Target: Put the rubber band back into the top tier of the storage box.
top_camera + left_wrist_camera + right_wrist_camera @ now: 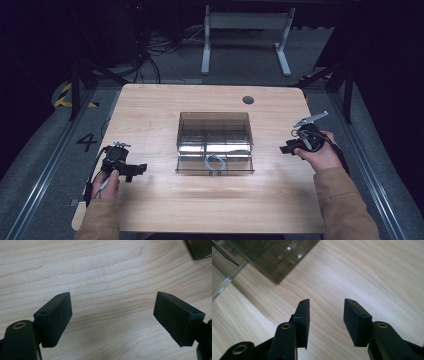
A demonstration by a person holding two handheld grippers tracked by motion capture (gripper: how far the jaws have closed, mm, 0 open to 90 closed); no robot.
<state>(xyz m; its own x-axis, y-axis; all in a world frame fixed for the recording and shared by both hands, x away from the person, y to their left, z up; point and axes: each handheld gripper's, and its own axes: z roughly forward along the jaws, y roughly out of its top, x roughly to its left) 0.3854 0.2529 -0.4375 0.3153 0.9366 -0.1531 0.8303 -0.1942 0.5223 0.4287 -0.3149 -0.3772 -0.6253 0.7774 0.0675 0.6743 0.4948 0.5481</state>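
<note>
A dim room with grey carpet and a white-legged desk frame (246,37) at the back surrounds a pale wooden table (150,205), and at the middle of that table stands the thing the work turns on: a smoke-tinted clear plastic drawer box (214,131), squat and square, with inner partitions showing through its top. Its lowest drawer (215,165) is pulled out toward the person, and a small coiled cable or wire loop (214,162) lies inside it near the front wall. The box looks light and rigid, probably hard acrylic: smooth, slippery under rubber pads and apt to skid on the wood if pushed from one side, so a steadying touch on the casing seems wise while the drawer is worked. The drawer's front lip is the natural place to grip, pinched top to bottom at its middle; the thin walls could crack under a hard squeeze. The coil should be soft and nearly weightless, best taken across its bundled strands. To the box's right, a little apart from it, the right gripper (290,148) is held above the table pointing toward the box, its jaws standing open with nothing between them; the right gripper view shows bare wood between the pads and the box's corner (275,280) ahead. Well to the left, the left gripper (138,170) rests low over the table, jaws spread wide and empty, with a corner of the box at the edge of its view.
</note>
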